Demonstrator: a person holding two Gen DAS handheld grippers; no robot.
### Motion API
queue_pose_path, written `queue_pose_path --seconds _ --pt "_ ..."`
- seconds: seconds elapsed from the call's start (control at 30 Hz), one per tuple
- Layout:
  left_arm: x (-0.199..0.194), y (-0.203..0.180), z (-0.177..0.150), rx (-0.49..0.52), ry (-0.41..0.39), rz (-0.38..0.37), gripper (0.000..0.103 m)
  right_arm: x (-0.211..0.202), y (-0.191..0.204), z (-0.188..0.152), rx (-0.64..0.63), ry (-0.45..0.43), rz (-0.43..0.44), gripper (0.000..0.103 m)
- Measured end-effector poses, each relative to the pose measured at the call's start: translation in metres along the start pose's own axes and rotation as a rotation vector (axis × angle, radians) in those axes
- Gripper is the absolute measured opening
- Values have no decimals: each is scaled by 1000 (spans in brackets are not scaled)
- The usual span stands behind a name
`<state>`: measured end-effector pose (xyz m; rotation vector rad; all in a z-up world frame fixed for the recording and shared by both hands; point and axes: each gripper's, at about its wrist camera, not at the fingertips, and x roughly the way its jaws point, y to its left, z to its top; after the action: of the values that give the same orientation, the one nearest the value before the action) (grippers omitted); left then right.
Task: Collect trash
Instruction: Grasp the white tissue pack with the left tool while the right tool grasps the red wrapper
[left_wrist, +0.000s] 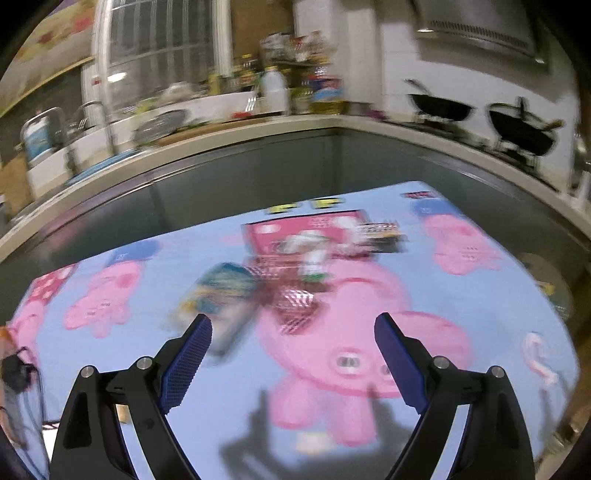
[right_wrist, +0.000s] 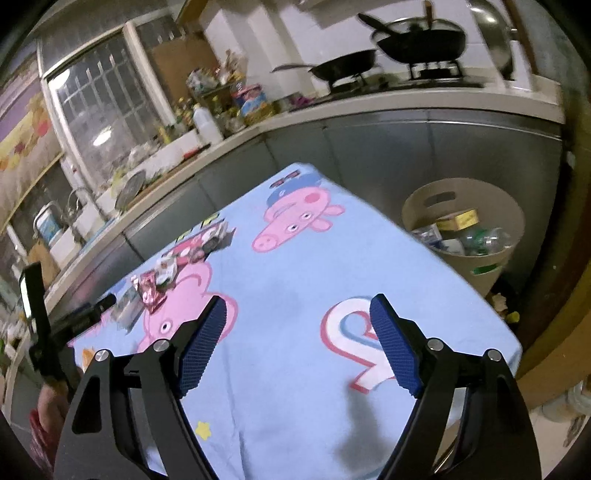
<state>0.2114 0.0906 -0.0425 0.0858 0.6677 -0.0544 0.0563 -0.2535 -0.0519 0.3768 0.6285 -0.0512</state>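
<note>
Several pieces of trash lie in a cluster on a table covered with a light-blue cartoon-pig cloth (left_wrist: 184, 424). In the blurred left wrist view I see a teal packet (left_wrist: 225, 284), a shiny red-pink wrapper (left_wrist: 291, 299) and a flat pink packet (left_wrist: 295, 232) behind them. My left gripper (left_wrist: 293, 325) hangs open just short of the red-pink wrapper, with nothing between its fingers. In the right wrist view the same red-pink wrapper (right_wrist: 149, 290) and other trash (right_wrist: 199, 247) lie far left. My right gripper (right_wrist: 297, 306) is open over bare cloth (right_wrist: 295, 258). The left gripper's tool (right_wrist: 74, 317) shows at the left edge.
A beige round bin (right_wrist: 469, 266) holding bottles and cartons stands on the floor right of the table. Behind the table runs a grey-fronted kitchen counter (right_wrist: 332, 122) with bottles, dishes and two black woks (right_wrist: 417, 44) on a stove. A window is at the left.
</note>
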Motion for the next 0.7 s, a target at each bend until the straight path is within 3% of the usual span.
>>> queue_pose_path --seconds 0.1,0.17,0.27,0.33,0.5,0.7 --pt "15 31 4 10 22 48 95 22 19 1 -66 39 40 73" --pt "28 44 7 15 47 32 95 40 38 3 -123 68 80 70" --pt "52 54 8 5 105 -10 95 75 76 8 -226 105 177 65" --pt "64 53 7 16 134 4 95 105 106 13 -290 131 265 64" --pt "88 49 3 60 177 17 95 193 172 22 -345 292 445 62" --pt "101 47 6 77 188 32 95 255 218 12 -416 375 461 62"
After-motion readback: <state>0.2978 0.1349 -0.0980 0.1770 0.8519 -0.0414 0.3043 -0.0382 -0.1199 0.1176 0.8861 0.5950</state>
